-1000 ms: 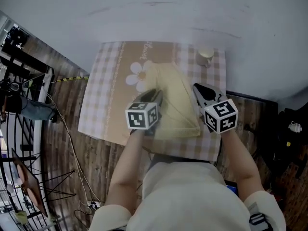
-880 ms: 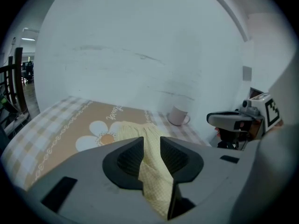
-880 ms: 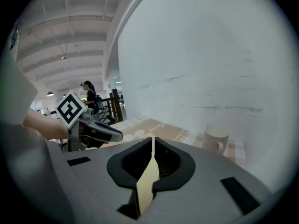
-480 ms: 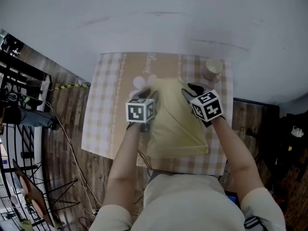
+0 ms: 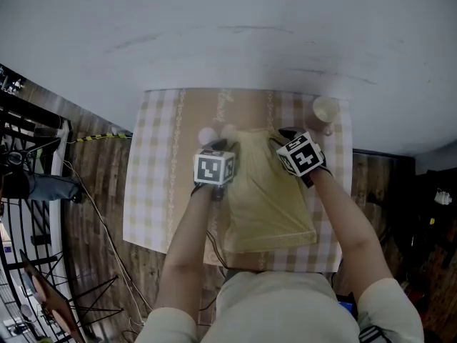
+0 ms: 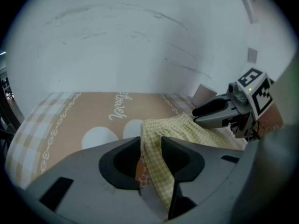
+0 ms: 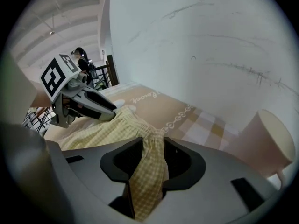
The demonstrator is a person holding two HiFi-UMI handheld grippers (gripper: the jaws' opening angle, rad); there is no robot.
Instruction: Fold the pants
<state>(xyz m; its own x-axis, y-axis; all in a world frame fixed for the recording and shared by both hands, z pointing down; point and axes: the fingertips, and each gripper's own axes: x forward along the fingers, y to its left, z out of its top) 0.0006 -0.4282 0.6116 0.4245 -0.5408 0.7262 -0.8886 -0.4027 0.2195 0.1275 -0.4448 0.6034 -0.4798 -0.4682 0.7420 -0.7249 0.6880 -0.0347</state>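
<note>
My left tool (image 5: 230,148) and right tool (image 5: 280,134) at the top of the yellow pants (image 5: 268,199) on the tabletop (image 5: 153,184), both just opened wide, cloth loose between the jaws

So the pants (image 5: 270,199) are lying flat on the worktop (image 5: 153,191), a bit right of the middle, running from around halfway back to almost the near edge. There's a cup (image 5: 325,111) in the far right corner, just past the far right corner of the pants. The wall's right behind the far edge, and a metal rack (image 5: 28,113) sits on the floor off to the left.
</note>
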